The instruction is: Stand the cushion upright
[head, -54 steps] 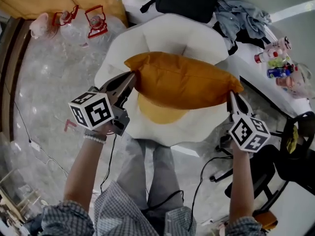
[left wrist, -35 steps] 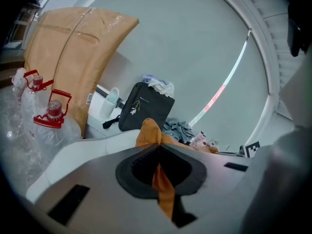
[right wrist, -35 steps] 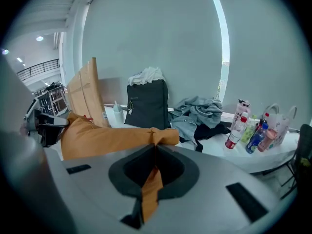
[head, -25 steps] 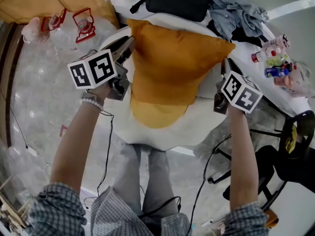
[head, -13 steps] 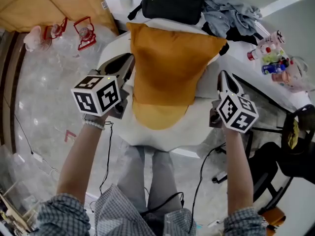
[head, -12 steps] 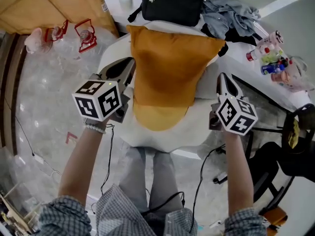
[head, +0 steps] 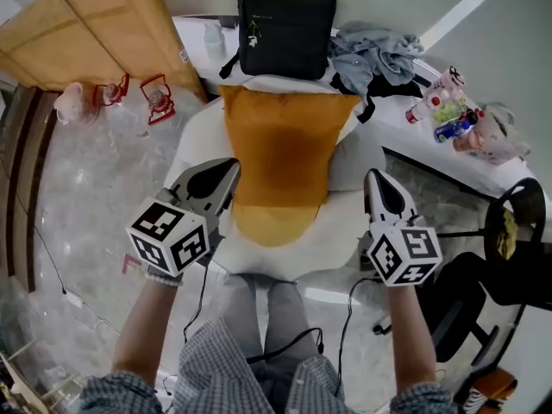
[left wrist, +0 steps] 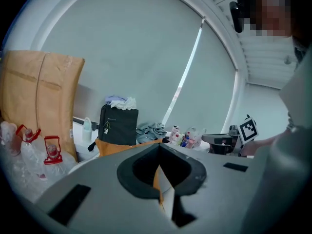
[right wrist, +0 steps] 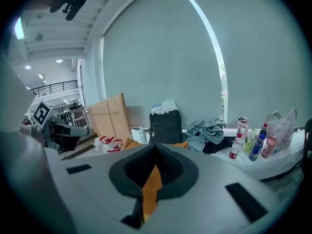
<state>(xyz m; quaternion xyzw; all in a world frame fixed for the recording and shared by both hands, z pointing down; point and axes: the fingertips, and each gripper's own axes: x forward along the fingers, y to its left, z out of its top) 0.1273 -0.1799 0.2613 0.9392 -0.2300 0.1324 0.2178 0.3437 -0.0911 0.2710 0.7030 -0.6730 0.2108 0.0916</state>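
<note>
The orange cushion (head: 285, 149) stands on end on the white round chair (head: 354, 158), its top edge leaning on the chair back. A yellow seat pad (head: 263, 224) shows below it. My left gripper (head: 233, 167) hangs to the cushion's lower left, clear of it; its jaws have just been closing and meet with nothing between them. My right gripper (head: 373, 176) is shut and empty at the cushion's lower right. The left gripper view shows the cushion's top edge (left wrist: 114, 146) beyond the shut left gripper (left wrist: 158, 146). In the right gripper view orange shows behind the right gripper (right wrist: 156, 146).
Behind the chair a white desk (head: 405, 132) carries a black bag (head: 285, 24), grey clothes (head: 375, 54) and bottles (head: 440, 106). Two red lanterns (head: 155, 97) and a cardboard sheet (head: 95, 33) stand at the left. A black office chair (head: 517, 248) is at the right.
The cushion went from lying across the chair to standing on end. Both grippers have let go of its sides and drawn back toward me, the left one closing.
</note>
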